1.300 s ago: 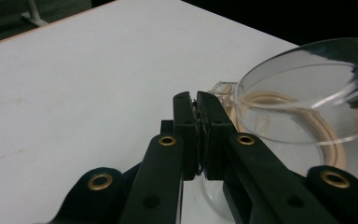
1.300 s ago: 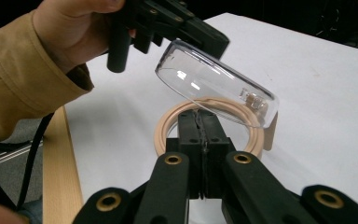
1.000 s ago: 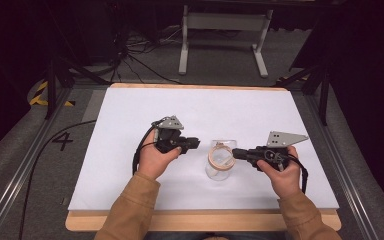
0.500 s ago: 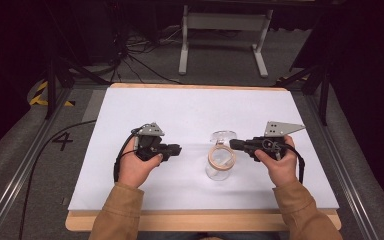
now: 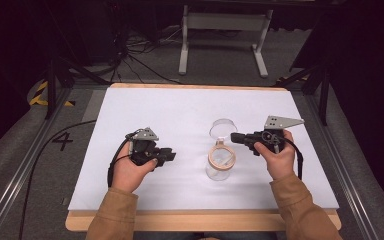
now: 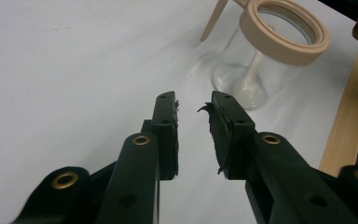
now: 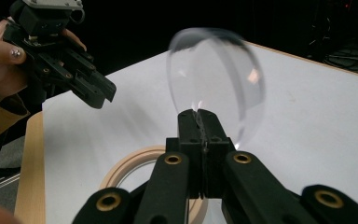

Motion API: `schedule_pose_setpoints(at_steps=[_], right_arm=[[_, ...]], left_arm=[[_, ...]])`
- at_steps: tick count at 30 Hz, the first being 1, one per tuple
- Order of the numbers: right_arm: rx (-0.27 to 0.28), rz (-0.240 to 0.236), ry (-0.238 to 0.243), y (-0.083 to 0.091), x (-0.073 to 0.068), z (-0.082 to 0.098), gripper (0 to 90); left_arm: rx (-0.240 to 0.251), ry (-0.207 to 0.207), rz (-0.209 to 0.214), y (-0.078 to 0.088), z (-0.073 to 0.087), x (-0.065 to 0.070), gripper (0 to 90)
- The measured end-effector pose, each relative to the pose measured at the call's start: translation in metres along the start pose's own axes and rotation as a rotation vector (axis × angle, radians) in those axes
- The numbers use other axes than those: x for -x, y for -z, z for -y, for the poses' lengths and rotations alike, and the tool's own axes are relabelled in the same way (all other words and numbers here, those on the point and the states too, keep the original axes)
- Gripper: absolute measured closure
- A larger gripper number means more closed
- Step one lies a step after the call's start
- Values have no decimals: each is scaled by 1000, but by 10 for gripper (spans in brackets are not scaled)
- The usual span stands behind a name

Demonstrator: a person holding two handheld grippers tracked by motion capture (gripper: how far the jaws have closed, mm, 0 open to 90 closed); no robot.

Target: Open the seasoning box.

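Note:
A clear glass jar (image 5: pixel 219 167) with a beige ring (image 5: pixel 222 156) at its mouth stands on the white table top (image 5: pixel 180 110); it is also in the left gripper view, jar (image 6: pixel 242 70) and ring (image 6: pixel 284 32). My right gripper (image 5: pixel 234 137) is shut on the edge of a clear round lid (image 5: pixel 223 128), held on edge just above and behind the jar. In the right gripper view the lid (image 7: pixel 214 79) rises from the shut jaws (image 7: pixel 199 115). My left gripper (image 5: pixel 170 155) is left of the jar and apart from it. Its jaws (image 6: pixel 193 100) have just been opening, with nothing between them.
The table's wooden front edge (image 5: pixel 200 220) runs below both forearms. A metal stand (image 5: pixel 225 30) and cables (image 5: pixel 130 55) lie on the floor beyond the far edge. The left hand and its gripper (image 7: pixel 98 95) are seen across the jar's ring (image 7: pixel 126 170).
The left gripper has drawn away from the jar to the left and its jaws have parted. The right gripper has shifted slightly toward the jar, still holding the lid.

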State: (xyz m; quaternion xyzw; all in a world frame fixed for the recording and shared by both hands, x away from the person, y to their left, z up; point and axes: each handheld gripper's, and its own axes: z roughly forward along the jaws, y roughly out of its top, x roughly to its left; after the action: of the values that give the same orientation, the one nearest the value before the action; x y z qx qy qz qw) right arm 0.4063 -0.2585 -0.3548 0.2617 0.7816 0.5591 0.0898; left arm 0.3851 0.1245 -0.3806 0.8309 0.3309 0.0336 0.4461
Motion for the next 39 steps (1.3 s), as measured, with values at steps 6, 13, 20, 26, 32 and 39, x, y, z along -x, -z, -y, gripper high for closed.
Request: schedule_pose_setpoints(at_steps=[6,13,20,26,32,39], right_arm=[[6,-17,21,3,-6,-4,900],[-21,-4,62,14,-11,-8,833],[-49,40,79,45,-11,-14,707],[-57,92,40,68,0,-10,598],[-106,220,38,85,12,-3,529],[-138,326,-17,103,37,13,476]], left_arm=[[6,-3,9,-2,-2,1,689],[-11,-19,-38,-7,-8,3,471],[13,-15,-82,-1,-14,-2,339],[59,35,-171,6,-14,-15,328],[44,75,-188,7,-11,-26,319],[15,110,-208,1,-6,-37,314]])
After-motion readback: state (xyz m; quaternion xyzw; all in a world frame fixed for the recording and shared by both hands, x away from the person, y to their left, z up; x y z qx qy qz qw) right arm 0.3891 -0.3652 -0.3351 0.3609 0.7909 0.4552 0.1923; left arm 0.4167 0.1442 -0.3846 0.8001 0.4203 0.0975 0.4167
